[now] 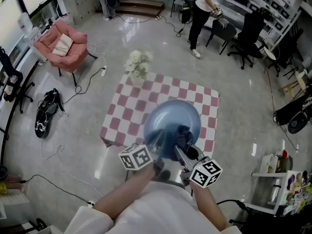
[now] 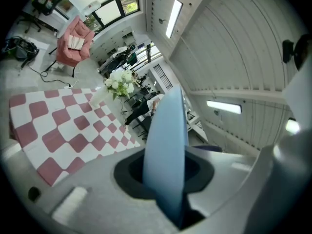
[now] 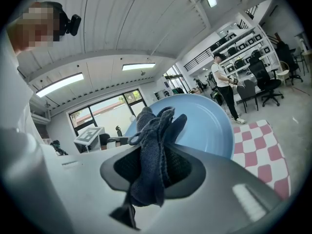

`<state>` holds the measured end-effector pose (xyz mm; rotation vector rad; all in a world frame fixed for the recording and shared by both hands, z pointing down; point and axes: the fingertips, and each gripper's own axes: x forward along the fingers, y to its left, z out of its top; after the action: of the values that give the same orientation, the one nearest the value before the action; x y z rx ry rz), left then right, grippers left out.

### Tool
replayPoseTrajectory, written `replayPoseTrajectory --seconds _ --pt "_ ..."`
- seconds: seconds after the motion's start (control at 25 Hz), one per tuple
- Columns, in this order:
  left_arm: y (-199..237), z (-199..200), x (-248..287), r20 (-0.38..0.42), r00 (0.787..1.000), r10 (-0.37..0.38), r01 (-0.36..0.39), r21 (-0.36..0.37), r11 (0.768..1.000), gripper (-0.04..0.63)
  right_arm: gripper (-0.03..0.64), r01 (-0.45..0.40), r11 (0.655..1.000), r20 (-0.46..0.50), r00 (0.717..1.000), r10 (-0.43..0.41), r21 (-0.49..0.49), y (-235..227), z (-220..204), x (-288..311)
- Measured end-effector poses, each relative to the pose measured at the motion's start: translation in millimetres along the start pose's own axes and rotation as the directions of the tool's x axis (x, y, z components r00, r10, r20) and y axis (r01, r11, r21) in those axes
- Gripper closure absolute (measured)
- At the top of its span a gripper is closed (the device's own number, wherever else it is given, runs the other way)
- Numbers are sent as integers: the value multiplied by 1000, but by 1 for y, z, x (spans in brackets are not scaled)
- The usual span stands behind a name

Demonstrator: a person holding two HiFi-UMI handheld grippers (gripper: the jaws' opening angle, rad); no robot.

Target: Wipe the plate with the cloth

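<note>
The round, pale blue plate (image 1: 170, 118) is pinched at its 6 o'clock rim by the left claw (image 2: 166, 182). The crumpled dark blue cloth (image 3: 152, 140) is squeezed in the right claw (image 3: 148, 172).

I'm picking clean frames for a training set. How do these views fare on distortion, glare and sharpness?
Head view: evenly lit, edges bent by the wide lens, small bright reflections on the floor, plate fairly sharp. Left gripper view: strong fisheye, dark corners, the plate's near rim soft, ceiling lights blown out. Right gripper view: same fisheye, cloth crisp.
</note>
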<state>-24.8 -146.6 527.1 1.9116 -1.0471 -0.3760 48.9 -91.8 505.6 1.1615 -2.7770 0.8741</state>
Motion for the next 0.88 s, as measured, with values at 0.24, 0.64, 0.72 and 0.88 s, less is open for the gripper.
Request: replayPoseTrajectory --seconds 0.24,0.64,0.72,0.88 --pt "-16 7 -4 71 997 -22 12 136 991 520 497 -14 998 2 1000 14 59 7 0 11" --pt "-36 9 -8 126 990 -67 41 198 979 520 497 -23 997 61 998 18 70 22 8 22" --pt "-39 10 -8 131 989 -67 39 205 978 520 499 -10 997 70 998 5 74 22 6 23" --pt "-50 13 -7 108 990 -92 62 253 965 520 497 17 998 78 997 -22 67 22 4 24"
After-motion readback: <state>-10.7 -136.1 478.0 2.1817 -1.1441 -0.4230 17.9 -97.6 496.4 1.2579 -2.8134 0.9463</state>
